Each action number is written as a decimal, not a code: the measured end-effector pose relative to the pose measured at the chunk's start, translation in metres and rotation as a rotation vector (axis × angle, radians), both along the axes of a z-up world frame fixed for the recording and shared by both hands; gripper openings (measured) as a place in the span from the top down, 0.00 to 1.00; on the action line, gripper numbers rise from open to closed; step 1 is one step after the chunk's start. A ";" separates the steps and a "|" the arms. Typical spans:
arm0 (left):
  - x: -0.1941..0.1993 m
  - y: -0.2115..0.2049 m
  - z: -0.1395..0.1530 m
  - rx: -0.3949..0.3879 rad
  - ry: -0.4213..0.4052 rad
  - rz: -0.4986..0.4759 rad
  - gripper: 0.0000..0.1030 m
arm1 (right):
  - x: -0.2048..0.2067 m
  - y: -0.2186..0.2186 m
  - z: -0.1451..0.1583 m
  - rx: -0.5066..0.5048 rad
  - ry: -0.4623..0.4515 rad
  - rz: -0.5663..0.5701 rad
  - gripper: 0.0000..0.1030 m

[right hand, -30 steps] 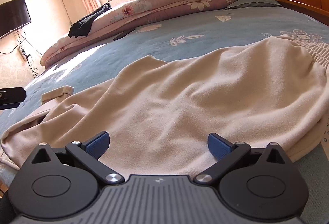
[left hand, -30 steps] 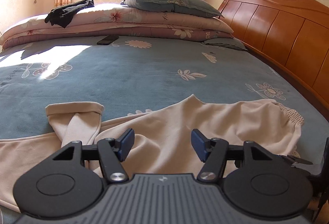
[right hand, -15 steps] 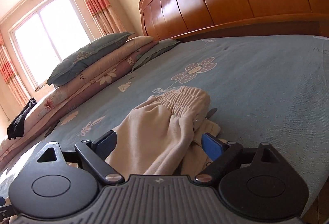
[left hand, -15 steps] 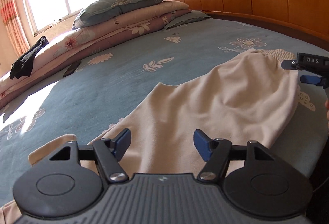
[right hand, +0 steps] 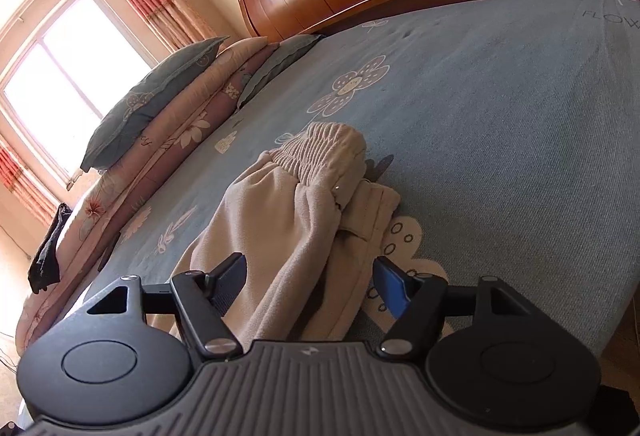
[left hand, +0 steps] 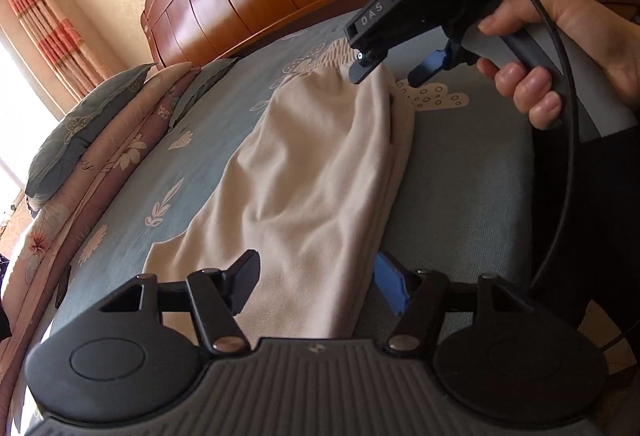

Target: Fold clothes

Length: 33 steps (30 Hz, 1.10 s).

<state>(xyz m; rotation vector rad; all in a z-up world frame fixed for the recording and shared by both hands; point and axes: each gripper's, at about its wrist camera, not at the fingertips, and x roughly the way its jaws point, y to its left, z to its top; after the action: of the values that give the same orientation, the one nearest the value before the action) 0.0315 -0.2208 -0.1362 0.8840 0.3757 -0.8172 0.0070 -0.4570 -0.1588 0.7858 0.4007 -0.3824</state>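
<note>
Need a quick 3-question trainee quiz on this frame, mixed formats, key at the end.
1. True or false: the beige trousers are bunched lengthwise on the blue bedspread.
2. Which end of the trousers lies nearest the right gripper in the left wrist view? A) elastic waistband B) leg cuffs C) a pocket
3. Fill in: both the right gripper and the left gripper have jaws that stand ____.

Key: 1 true; 2 A, the gathered waistband; 3 open.
</note>
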 end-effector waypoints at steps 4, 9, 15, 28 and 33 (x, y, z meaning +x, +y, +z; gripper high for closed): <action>0.002 0.000 -0.013 0.085 0.001 0.010 0.59 | 0.004 -0.005 -0.006 0.054 -0.007 0.044 0.42; 0.007 0.022 -0.015 0.134 0.019 0.051 0.73 | 0.010 -0.008 -0.013 0.071 0.012 0.063 0.54; -0.001 0.039 -0.024 0.275 -0.046 0.000 0.84 | 0.013 -0.010 -0.015 0.080 0.021 0.076 0.62; 0.010 0.054 0.009 0.359 -0.195 -0.015 0.98 | 0.008 0.000 0.005 0.094 -0.023 0.150 0.89; 0.004 0.056 -0.006 0.367 -0.140 -0.022 0.97 | 0.016 0.002 -0.008 0.103 0.037 0.149 0.90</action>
<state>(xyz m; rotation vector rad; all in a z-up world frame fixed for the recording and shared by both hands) 0.0354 -0.1651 -0.1426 1.2816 0.3997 -0.7125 0.0226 -0.4549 -0.1671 0.8441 0.5132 -0.2386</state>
